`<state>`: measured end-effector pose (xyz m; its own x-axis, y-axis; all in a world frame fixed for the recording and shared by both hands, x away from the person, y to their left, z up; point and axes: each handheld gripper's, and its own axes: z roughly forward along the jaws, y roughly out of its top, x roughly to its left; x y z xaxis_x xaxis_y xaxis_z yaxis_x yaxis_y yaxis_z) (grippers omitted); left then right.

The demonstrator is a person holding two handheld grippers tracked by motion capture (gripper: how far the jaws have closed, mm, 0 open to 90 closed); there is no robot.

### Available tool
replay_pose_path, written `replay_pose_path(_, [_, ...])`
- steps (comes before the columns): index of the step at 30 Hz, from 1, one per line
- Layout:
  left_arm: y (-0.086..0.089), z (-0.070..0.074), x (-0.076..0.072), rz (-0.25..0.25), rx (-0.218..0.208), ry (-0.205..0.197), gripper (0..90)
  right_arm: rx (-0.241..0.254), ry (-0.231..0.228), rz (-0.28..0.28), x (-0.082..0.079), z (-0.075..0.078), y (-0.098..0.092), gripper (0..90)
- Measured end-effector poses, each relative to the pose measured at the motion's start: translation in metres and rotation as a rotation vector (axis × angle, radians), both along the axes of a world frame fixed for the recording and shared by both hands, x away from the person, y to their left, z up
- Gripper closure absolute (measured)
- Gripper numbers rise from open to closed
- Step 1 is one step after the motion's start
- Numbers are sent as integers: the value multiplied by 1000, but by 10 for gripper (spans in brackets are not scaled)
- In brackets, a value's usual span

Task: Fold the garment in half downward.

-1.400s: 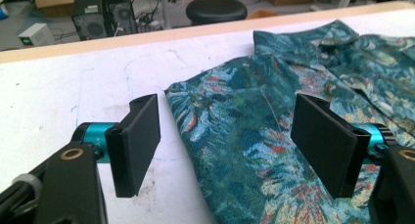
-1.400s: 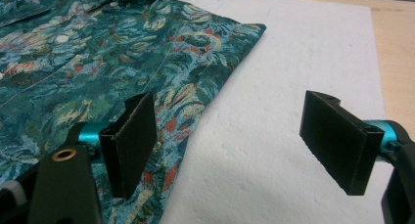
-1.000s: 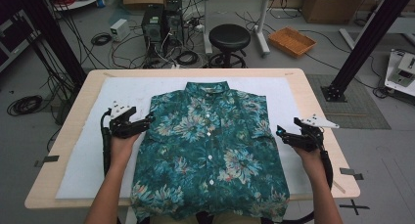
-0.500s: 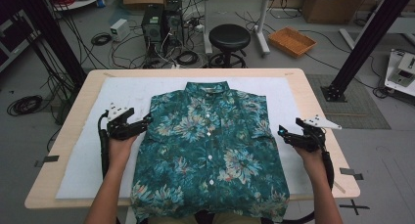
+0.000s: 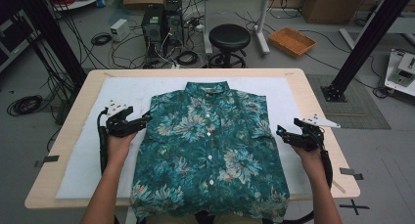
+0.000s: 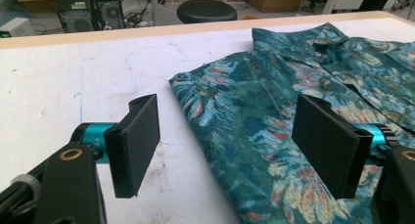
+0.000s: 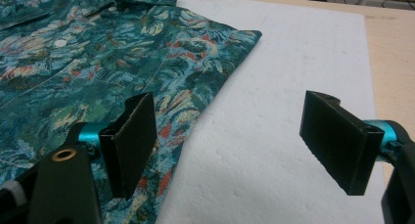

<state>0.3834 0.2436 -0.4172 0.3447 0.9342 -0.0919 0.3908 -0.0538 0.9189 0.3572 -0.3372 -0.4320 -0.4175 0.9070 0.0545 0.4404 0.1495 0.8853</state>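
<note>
A teal floral button-up shirt (image 5: pixel 210 150) lies flat and face up on a white mat (image 5: pixel 83 170), sleeves folded under, collar toward the far edge. My left gripper (image 5: pixel 139 123) hovers at the shirt's left edge, open, and the edge of the shirt (image 6: pixel 230 111) runs between its jaws. My right gripper (image 5: pixel 284 134) is open by the shirt's right edge; the shirt (image 7: pixel 98 62) lies under its left jaw and bare mat (image 7: pixel 274 136) under the right one. Neither holds any cloth.
The mat covers a wooden table (image 5: pixel 320 111). Beyond the far edge stand a black stool (image 5: pixel 229 38), computer towers (image 5: pixel 159 23) and tangled floor cables. The shirt hem hangs over the near table edge between the person's forearms.
Both grippers have drifted slightly toward the near side, staying open at the shirt's two side edges. The shirt has not moved.
</note>
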Motion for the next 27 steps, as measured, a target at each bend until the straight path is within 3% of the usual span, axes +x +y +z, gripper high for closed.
replay_pose_path(5, [-1, 2, 13, -5, 29, 23, 261, 1, 15, 22, 1, -1, 4, 219])
replay_pose_path(10, [-2, -2, 29, 12, 66, 76, 270, 32, 27, 32, 1, 3, 7, 219])
replay_pose_path(13, [-3, -6, 35, 31, 82, 75, 317, 53, 25, 33, 1, 7, 8, 218])
replay_pose_path(21, [2, -18, 56, 52, 93, 131, 363, 11, 46, 57, 8, 11, 17, 219])
replay_pose_path(27, [-5, -25, 83, 45, 127, 184, 396, -15, 61, 67, 21, 21, 24, 219])
